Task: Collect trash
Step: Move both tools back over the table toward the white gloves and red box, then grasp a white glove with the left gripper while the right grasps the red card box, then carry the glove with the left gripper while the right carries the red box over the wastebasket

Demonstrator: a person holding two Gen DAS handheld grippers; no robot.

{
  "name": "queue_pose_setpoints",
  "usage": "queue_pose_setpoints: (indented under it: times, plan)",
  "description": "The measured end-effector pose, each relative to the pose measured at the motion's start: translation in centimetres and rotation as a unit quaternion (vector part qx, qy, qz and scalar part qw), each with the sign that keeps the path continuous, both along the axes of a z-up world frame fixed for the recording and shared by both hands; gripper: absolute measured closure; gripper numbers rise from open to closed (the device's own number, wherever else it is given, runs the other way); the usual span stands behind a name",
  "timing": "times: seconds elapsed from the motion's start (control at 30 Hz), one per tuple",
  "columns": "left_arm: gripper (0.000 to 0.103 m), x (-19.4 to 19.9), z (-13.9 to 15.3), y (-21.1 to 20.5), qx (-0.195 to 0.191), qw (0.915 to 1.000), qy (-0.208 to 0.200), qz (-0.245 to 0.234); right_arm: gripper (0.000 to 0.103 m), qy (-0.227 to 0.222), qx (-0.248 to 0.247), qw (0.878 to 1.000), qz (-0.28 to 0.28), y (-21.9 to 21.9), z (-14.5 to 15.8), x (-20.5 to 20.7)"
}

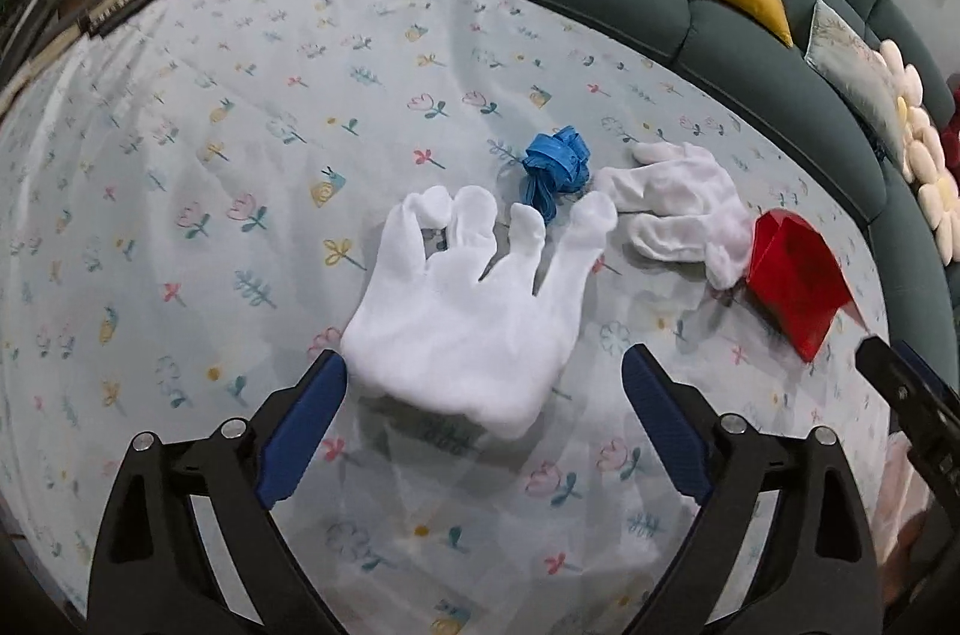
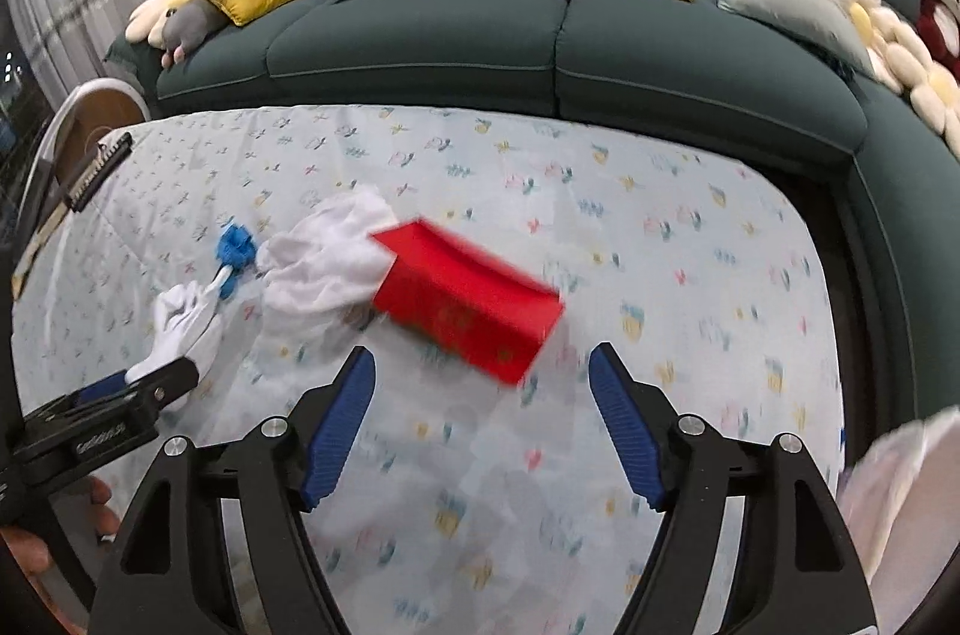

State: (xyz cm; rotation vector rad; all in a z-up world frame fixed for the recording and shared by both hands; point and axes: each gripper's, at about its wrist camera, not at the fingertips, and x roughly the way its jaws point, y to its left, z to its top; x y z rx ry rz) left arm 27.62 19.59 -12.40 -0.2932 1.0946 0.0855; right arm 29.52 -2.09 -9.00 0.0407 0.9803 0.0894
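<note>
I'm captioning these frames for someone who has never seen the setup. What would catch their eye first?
The bright red box on the flowered tablecloth, ahead of the open right tongs. Next, two white gloves: one spread flat between the open left tongs, another crumpled against the red box. A crumpled blue ribbon lies between the gloves.

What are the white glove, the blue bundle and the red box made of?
White glove: looks like soft matte cloth, since it sags and wrinkles. Blue bundle: probably crumpled plastic strip, flat and slightly shiny. Red box: likely smooth card or paper, with sharp folded edges.
</note>
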Motion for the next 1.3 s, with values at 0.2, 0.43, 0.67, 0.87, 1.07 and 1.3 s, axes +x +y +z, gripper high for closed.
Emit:
queue_pose_setpoints:
  times: [0.2, 0.43, 0.67, 0.87, 1.07, 1.3]
  plan:
    - [0.018, 1.1, -0.4, 0.3, -0.025, 0.9996, 0.006, 0.012, 0.032, -0.006, -0.013, 1.000, 0.022, 1.2, -0.3, 3.0]
    - [0.057, 2.1, -0.2, -0.5, -0.026, 0.9996, 0.008, -0.012, 0.038, 0.002, -0.029, 0.998, 0.052, 2.4, -1.7, 5.0]
    - [0.082, 1.8, 0.2, -1.9, -0.031, 0.9992, -0.001, -0.027, 0.087, 0.027, -0.012, 0.999, 0.037, 0.9, -2.5, 4.4]
    - [0.084, 0.6, 1.7, -4.3, -0.036, 0.9985, -0.012, -0.040, 0.101, 0.031, 0.012, 0.999, 0.009, -1.4, -1.1, 1.8]
    - [0.084, -1.0, 4.1, -7.8, -0.041, 0.9967, -0.026, -0.066, 0.102, 0.025, 0.038, 0.999, -0.016, -4.0, 0.9, -2.1]
    - [0.084, -3.5, 7.2, -13.1, -0.034, 0.9923, -0.045, -0.110, 0.102, 0.008, 0.061, 0.997, -0.050, -8.4, 3.4, -7.4]
